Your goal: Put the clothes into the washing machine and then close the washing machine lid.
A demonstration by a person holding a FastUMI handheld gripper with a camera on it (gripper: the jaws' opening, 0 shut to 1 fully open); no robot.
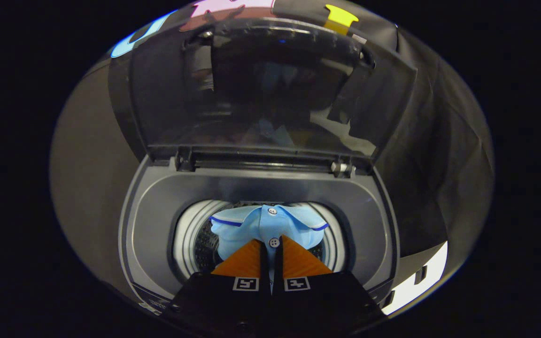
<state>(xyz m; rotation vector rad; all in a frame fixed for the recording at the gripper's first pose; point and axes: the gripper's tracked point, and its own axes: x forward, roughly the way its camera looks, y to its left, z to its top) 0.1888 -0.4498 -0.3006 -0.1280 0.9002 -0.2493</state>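
Dark booth, washing machine (261, 188) lid (270, 89) propped upright; gripper (270, 244) pinched narrow on the light-blue shirt (263, 225) over the drum (190, 239) mouth — released too high, its collar could snag the rim.

Dim booth — light falls from above onto the drum rim (187, 234) and pale shirt (251, 225). Raised lid (270, 94) carries murky reflections. Fisheye bends edges; focus sharp centrally, fingers (247, 263) — nearly closed — crisp.

Gripper (270, 244): two wedge-shaped fingers, ridged faces
Body: black, boxy
Markings: two square black-and-white tags (245, 283)
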